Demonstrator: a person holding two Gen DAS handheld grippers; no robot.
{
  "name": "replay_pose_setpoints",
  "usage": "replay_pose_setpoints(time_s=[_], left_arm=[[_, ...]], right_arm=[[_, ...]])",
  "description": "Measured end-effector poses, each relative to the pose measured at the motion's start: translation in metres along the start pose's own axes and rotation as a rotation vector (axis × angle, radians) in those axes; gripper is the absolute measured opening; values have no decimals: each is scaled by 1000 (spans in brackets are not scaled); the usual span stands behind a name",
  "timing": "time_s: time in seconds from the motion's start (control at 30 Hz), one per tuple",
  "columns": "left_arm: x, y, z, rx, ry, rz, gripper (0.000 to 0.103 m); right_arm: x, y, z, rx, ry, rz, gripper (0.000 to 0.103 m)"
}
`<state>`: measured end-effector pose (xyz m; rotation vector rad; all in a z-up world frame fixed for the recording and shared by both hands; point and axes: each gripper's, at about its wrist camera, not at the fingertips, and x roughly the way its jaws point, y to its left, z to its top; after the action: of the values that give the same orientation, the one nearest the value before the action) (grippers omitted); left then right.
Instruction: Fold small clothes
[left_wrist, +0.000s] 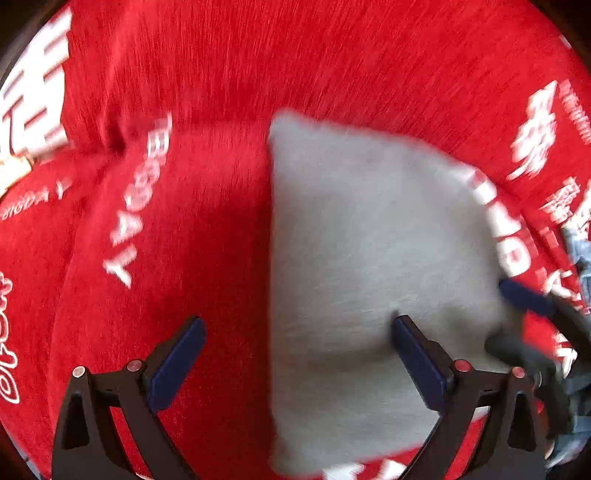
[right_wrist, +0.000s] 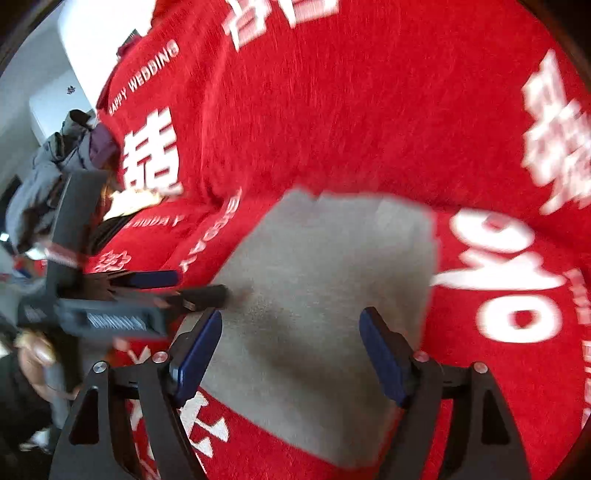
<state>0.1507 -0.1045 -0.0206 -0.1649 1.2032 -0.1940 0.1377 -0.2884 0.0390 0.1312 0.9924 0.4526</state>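
Grey cloth (left_wrist: 369, 266), a small piece already looking folded into a flat block, is lying on the red blanket (left_wrist: 207, 206) that is covering the surface (white lettering all over it, "HAPPY WEDDING" among it). Its left edge is running straight and crisp, which suggests it is resting there so a fold can be set or a further one made.

Starting at the left, the left gripper (left_wrist: 299, 325) is standing wide open and holding nothing: its left finger is hanging over bare red blanket, while its right finger is sitting over the cloth, so the cloth's left edge is falling between the jaws. That straddle looks like a setup for pinching the edge.

Further right, the right gripper (right_wrist: 291, 317) is also spread wide and empty, hovering over the cloth's near portion with both fingers above or just beside grey fabric. Whether either tool is touching the cloth is hard to tell through the blur.
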Motion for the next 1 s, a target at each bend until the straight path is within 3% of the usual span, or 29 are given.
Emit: replay_pose_setpoints(time_s=[0.07, 0.17, 0.3, 0.4, 0.47, 0.57, 0.63, 0.73, 0.8, 0.87, 0.93, 1.0], left_arm=[[-1, 16, -3, -81, 14, -91, 103], [-22, 23, 0, -89, -52, -85, 103], [-20, -1, 29, -48, -57, -98, 103], [6, -25, 53, 31, -6, -16, 103], [31, -22, 67, 7, 52, 31, 103], [55, -6, 84, -68, 97, -35, 103], [64, 6, 99, -135, 114, -73, 103], [66, 9, 119, -160, 122, -36, 103], [48, 4, 123, -118, 30, -17, 103], [36, -8, 125, -49, -46, -14, 103], [41, -15, 122, -11, -33, 32, 103], [59, -16, 118, 1, 20, 104, 103]], right_arm=[[26, -23, 1, 15, 75, -20, 76], [9, -33, 7, 29, 42, 28, 75], [-15, -17, 23, -103, -68, -96, 80], [7, -19, 43, -126, 25, -18, 80], [37, -27, 54, -136, 119, 3, 80], [73, -50, 67, -131, 188, -68, 79], [79, -68, 74, -100, 160, -75, 79], [90, -92, 87, -22, 184, -63, 80], [87, -91, 97, -10, 180, -85, 80], [73, -81, 103, -56, 118, -128, 80], [69, -74, 108, -77, 87, -101, 81], [84, -65, 108, -89, 147, -129, 81]])
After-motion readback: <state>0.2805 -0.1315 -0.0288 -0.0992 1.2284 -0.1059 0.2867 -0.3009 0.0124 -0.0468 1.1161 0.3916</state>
